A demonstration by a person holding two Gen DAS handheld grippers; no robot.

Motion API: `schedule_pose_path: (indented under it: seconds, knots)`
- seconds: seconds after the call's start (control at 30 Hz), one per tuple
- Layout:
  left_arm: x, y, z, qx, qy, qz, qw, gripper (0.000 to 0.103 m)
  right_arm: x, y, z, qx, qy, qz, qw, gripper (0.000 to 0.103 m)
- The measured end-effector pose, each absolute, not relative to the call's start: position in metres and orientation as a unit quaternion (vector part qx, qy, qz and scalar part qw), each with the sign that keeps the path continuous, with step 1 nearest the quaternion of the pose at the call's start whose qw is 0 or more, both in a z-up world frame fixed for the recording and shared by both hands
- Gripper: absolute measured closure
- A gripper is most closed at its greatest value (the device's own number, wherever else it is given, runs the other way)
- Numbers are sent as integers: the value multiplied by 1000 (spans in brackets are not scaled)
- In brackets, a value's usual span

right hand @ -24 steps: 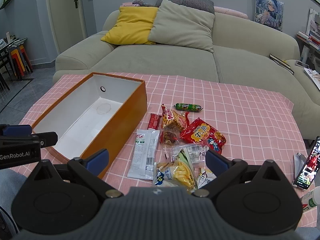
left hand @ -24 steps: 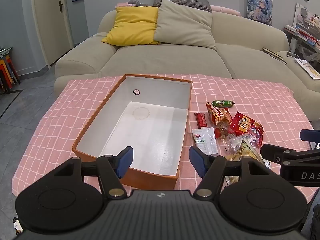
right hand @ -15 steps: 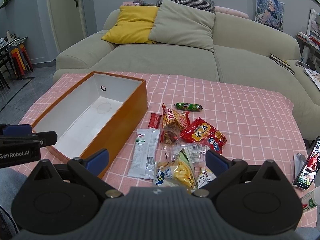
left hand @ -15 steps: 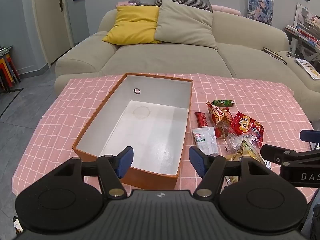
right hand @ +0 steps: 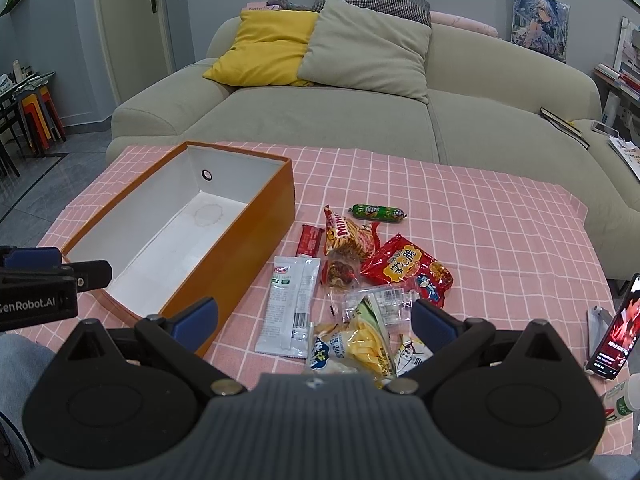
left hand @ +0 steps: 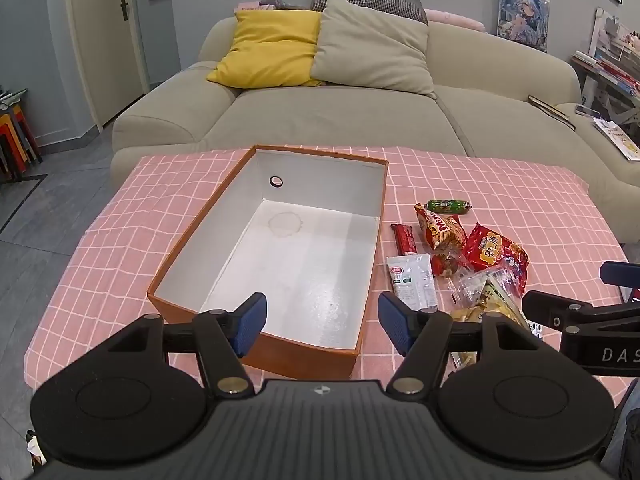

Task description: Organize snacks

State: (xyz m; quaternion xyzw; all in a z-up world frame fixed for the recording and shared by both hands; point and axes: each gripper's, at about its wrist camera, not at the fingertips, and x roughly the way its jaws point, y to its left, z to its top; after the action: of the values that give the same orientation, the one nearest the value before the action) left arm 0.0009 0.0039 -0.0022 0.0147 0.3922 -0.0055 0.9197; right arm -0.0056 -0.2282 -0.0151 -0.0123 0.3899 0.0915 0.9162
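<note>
An orange box (left hand: 256, 360) with a white, empty inside stands on the pink checked tablecloth (left hand: 500, 184); it also shows in the right wrist view (right hand: 256, 248). Right of it lies a pile of snacks: a green sausage (right hand: 378, 212), a red bar (right hand: 310, 240), an orange-red bag (right hand: 348, 236), a red bag (right hand: 408, 268), a white packet (right hand: 292, 300) and a yellow bag (right hand: 360, 344). My left gripper (left hand: 320, 322) is open above the box's near end. My right gripper (right hand: 314, 322) is open above the yellow bag.
A beige sofa (left hand: 340, 112) with a yellow cushion (left hand: 268, 52) and a beige cushion stands behind the table. A phone (right hand: 616, 328) stands at the table's right edge beside a small bottle (right hand: 624, 396). Stools (right hand: 40, 116) stand at far left.
Both grippers have edged slightly forward and up; the box and snacks have not moved. Both stay open.
</note>
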Motion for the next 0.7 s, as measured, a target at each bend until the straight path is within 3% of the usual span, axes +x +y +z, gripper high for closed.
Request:
schedule_pose_path:
  seconds: [0.53, 0.7]
  knots:
    - [-3, -1, -7, 16, 394, -5, 919, 29, -5, -229, -15, -12, 391, 91, 916, 4]
    - [-1, -5, -7, 22, 400, -11, 916, 36, -5, -231, -15, -7, 387, 96, 917, 4]
